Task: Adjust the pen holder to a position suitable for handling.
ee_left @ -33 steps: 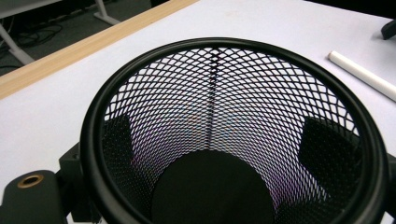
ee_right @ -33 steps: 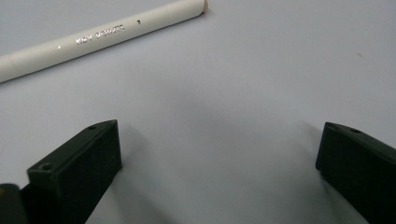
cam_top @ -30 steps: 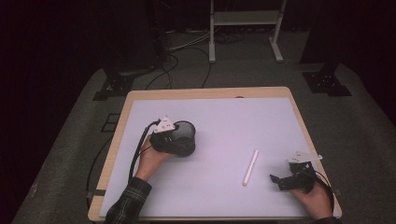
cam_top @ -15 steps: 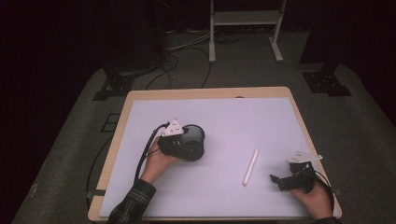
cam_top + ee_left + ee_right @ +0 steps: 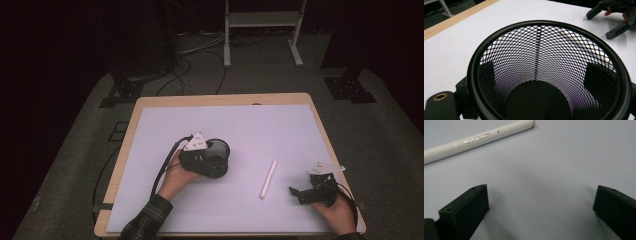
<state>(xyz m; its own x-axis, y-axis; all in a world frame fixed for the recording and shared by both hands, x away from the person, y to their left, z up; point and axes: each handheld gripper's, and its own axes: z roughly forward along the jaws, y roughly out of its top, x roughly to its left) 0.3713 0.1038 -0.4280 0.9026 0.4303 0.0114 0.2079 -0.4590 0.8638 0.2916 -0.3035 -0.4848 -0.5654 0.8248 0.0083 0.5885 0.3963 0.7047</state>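
A: mesh cup (image 5: 216, 156) location?
B: mid-table (image 5: 150, 105), a bit toward the left edge, tipped over. left gripper (image 5: 200, 159) clamps it, jaws outside the mesh walls
A: right gripper (image 5: 300, 192)?
B: near the front right corner, jaws spread, holding nothing. white pen (image 5: 267, 179) flat just beside it
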